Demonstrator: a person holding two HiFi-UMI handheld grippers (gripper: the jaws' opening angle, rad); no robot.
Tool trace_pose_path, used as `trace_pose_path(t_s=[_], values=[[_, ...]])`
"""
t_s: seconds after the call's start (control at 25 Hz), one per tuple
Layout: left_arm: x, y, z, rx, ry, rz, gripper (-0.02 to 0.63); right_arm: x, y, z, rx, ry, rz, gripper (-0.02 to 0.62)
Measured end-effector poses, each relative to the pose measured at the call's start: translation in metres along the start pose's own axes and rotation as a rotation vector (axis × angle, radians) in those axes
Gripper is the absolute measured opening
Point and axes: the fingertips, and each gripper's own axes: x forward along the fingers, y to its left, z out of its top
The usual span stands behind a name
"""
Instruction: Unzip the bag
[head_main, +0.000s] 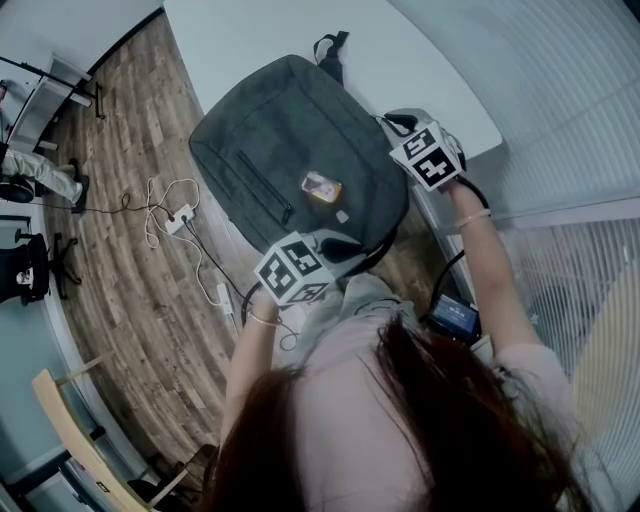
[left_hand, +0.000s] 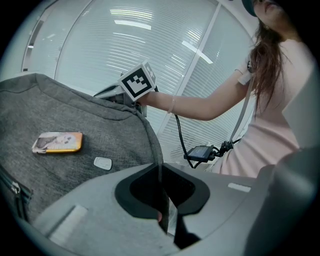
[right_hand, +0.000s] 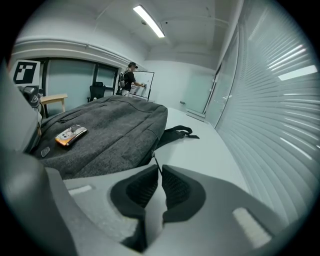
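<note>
Left gripper (left_hand: 161, 172): jaws nearly shut, pinching bag (left_hand: 75, 115) edge seam. Right gripper (right_hand: 160, 172): same deal, narrow gap, clamped on thin zipper pull (right_hand: 156, 164) at bag's side. Bag flat on white table (right_hand: 200, 150), front up, long axis running away from person, strap (right_hand: 177, 132) end farthest.

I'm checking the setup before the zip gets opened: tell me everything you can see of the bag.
The bag is a dark grey fabric backpack lying flat on the white table. A black strap trails from its far end; a small orange card lies on its front. The left gripper pinches its edge, the right gripper its zip pull.
</note>
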Motion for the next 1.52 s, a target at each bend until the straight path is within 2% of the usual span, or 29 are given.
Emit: trace_pose_path(t_s=[0.2, 0.64, 1.16, 1.44, 1.52], values=[[-0.001, -0.002, -0.001, 0.018, -0.005, 0.033, 0.035, -0.003, 0.004, -0.001, 0.005, 0.006, 0.013, 0.026], [-0.007, -0.005, 0.005, -0.003, -0.022, 0.062, 0.049, -0.012, 0.006, -0.003, 0.043, 0.009, 0.025, 0.026], [-0.015, -0.009, 0.018, -0.019, -0.064, 0.115, 0.061, -0.033, 0.006, 0.006, 0.111, -0.096, 0.063, 0.051], [-0.021, -0.008, 0.026, -0.014, -0.072, 0.189, 0.098, -0.042, 0.013, 0.016, 0.094, -0.145, 0.078, 0.051], [-0.026, -0.006, 0.029, -0.028, -0.099, 0.223, 0.091, -0.045, 0.016, 0.021, 0.097, -0.171, 0.075, 0.049]])
